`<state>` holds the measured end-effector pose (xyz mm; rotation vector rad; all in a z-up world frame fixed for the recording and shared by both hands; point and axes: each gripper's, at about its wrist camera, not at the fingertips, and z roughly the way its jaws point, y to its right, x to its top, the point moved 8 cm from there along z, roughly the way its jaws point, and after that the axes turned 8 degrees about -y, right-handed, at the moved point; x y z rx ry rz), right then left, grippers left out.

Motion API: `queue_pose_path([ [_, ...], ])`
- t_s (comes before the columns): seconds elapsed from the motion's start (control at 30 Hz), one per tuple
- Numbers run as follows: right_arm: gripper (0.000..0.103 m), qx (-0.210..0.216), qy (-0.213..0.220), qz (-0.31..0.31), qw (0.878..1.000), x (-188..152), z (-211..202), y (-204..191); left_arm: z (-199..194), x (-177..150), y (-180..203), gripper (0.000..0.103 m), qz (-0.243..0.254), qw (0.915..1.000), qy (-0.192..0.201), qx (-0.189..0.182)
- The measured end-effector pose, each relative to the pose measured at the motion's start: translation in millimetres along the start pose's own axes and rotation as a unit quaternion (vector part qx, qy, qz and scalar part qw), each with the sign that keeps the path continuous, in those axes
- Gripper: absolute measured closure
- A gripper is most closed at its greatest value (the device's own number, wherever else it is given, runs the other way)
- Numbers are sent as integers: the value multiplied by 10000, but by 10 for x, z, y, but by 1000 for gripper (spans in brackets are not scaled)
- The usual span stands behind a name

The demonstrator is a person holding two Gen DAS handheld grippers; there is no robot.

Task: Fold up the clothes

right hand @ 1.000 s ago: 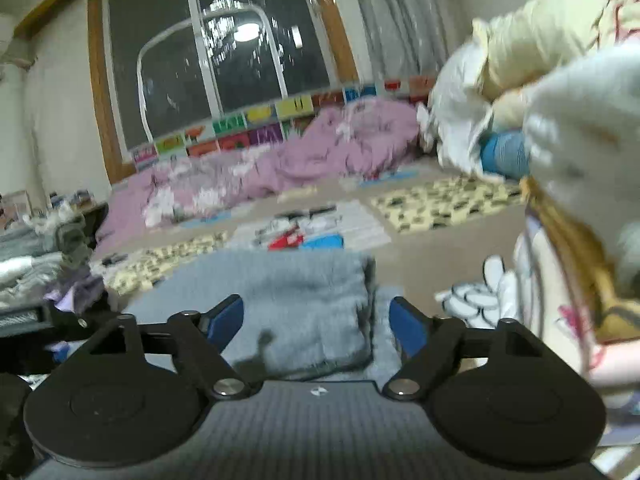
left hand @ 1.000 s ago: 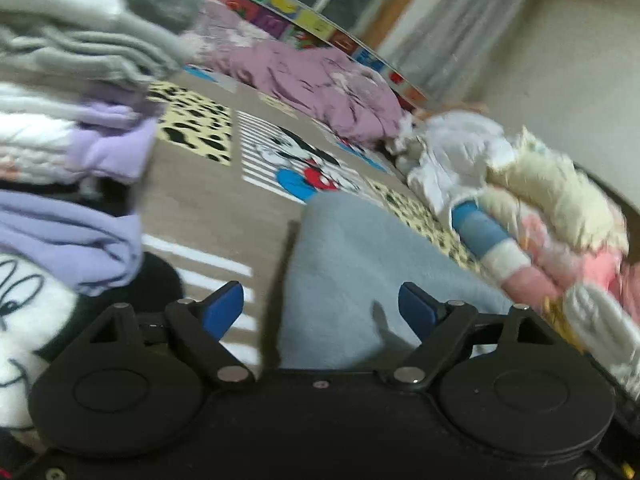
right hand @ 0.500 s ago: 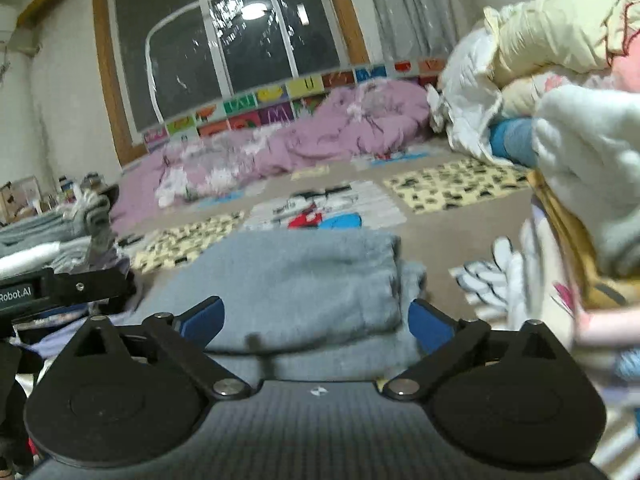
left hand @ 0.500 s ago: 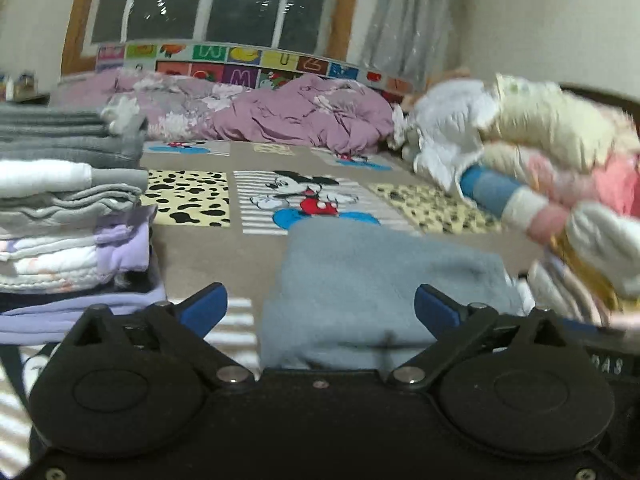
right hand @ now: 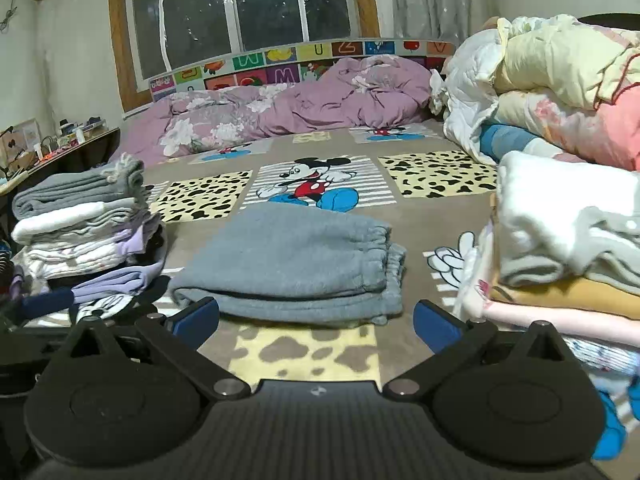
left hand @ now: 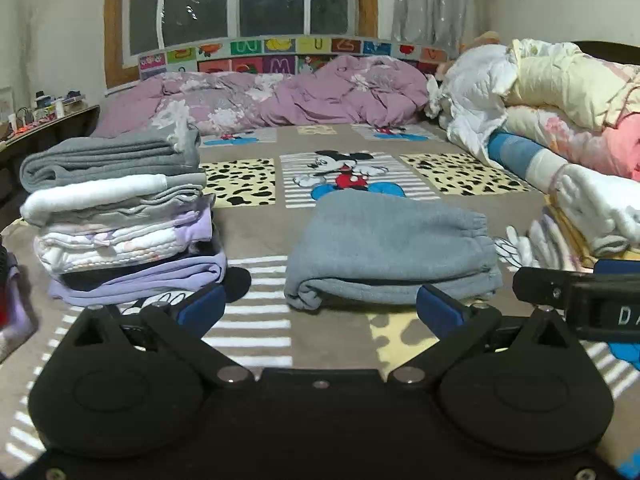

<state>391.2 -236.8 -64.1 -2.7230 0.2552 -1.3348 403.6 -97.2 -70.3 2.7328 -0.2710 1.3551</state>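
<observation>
While both tools [left hand: 318,308] [right hand: 316,318] gape empty, folded grey garment [left hand: 390,248] lies on bed [left hand: 256,236]

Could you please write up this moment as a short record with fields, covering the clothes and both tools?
surface: patterned bed cover
folded item: grey sweatpants, lying flat mid-bed, not held
finished stack: folded clothes on the left side
unfolded pile: mixed garments on the right side
left tool: open, jaws just widened, nothing between them
right tool: open, jaws just widened, nothing between them
background: purple duvet by the window
</observation>
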Motion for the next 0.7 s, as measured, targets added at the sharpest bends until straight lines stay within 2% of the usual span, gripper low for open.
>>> queue_pose_path([
  [0.27, 0, -92, -86, -126, 9998, 4, -488, -95, -354, -17, 28, 0, -30, 9996, -296, -15],
  [0.57, 0, -64, -36, -144, 9999, 6, -996, -146, -804, -54, 126, 0, 143, 9995, -275, 68],
  [0.7, 0, -40, -42, -89, 9999, -18, -1175, -129, -963, -75, 150, 0, 219, 9997, -133, 26],
])
